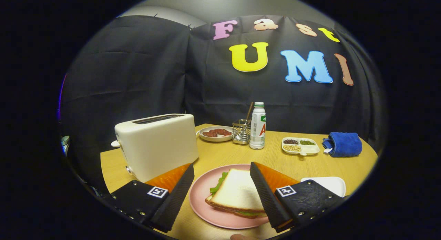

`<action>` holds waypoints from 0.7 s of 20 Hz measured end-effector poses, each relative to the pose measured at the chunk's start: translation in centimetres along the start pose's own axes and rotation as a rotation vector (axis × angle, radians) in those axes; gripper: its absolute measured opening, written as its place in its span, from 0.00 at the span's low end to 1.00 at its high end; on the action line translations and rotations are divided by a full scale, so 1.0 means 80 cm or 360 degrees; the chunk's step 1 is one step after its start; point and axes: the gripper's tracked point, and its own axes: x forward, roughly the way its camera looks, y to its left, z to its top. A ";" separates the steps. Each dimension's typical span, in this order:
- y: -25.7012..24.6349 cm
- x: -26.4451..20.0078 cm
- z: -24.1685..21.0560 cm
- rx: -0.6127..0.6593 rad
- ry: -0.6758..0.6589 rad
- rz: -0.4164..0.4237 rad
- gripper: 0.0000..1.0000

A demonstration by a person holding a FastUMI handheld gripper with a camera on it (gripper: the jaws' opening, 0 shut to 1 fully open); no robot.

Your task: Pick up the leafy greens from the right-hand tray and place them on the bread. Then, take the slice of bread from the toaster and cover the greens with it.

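Jaws (222, 195) wide open, empty, straddling top bread slice (237, 193) covering greens (217, 185) on pink plate (201, 198), lower centre. Risk: nudging slice askew.

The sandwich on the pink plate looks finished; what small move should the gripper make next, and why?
Probably draw the gripper straight back. The top bread slice already covers the greens on the pink plate, and the fingers stand open on either side of it, holding nothing, so the task seems complete.
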 end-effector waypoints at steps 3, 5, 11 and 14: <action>-0.023 -0.014 0.032 0.0002 -0.0110 0.0014 0.99; -0.050 -0.029 0.054 -0.0003 -0.0183 0.0006 0.99; -0.160 -0.087 0.105 -0.0116 -0.0362 -0.0152 0.98; -0.218 -0.124 0.124 -0.0127 -0.0408 -0.0241 0.99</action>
